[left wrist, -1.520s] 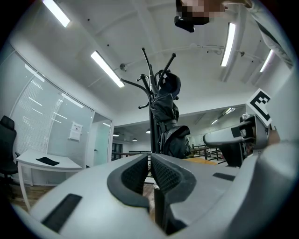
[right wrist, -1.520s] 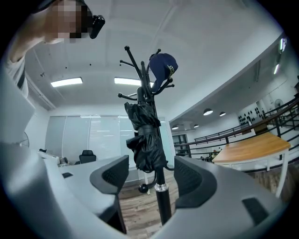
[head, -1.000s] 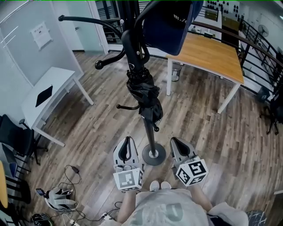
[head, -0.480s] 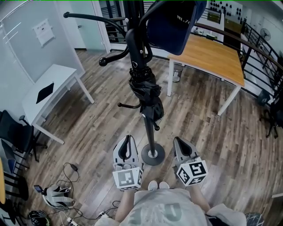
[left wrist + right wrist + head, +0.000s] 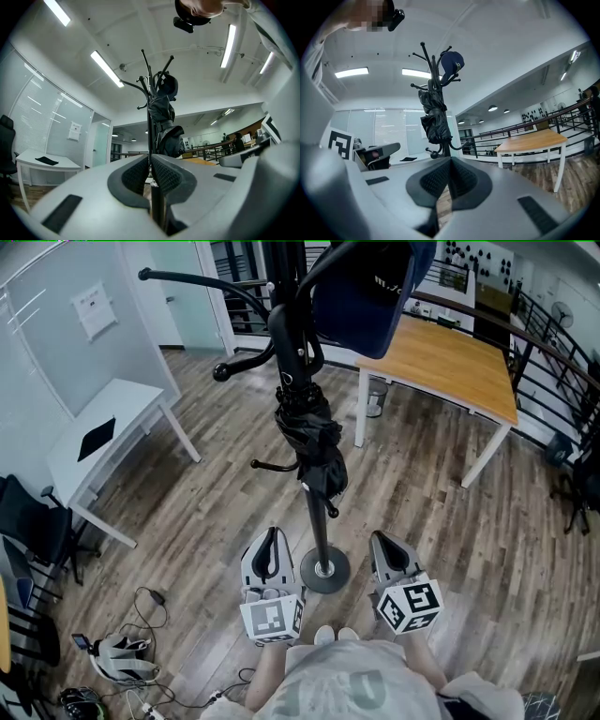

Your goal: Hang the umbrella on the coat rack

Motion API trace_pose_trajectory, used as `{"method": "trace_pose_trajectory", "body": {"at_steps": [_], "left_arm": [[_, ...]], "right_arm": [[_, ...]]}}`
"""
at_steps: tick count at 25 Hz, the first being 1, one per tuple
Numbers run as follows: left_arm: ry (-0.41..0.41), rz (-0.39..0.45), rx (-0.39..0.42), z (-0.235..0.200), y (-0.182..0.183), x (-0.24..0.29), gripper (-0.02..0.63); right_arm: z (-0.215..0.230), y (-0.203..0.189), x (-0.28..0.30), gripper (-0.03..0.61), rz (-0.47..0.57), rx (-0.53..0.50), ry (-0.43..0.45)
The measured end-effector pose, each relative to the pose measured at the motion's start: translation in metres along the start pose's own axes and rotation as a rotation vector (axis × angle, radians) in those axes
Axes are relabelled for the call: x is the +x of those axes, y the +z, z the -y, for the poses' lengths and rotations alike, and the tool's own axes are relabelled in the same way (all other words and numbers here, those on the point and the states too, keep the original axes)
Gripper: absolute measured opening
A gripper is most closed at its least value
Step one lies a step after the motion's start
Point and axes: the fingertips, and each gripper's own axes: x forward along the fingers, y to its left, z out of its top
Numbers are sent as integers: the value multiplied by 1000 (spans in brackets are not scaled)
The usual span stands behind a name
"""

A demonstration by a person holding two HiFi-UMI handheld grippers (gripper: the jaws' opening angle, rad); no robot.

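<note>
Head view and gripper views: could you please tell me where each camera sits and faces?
Head view: on the person's head, facing steeply down at the coat rack; left gripper, right gripper and shirt show.
Left gripper view: on that gripper, facing the rack along its closed jaws.
Right gripper view: likewise, jaws closed.
Shared: both gripper views show the hung umbrella.

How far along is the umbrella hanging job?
Done, by the look of it: the folded black umbrella hangs on the coat rack, against its pole. In hand: nothing. The left gripper and right gripper are both shut and empty, low near the rack's base. Left: nothing visible, beyond stepping away.
</note>
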Motion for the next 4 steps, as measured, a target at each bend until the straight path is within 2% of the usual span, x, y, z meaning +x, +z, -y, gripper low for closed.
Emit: {"method": "trace_pose_trajectory", "body": {"at_steps": [4], "left_arm": [[-7,9,0,1,3,1,40]], "right_arm": [[0,0,-1,30,-1,12,3]]}}
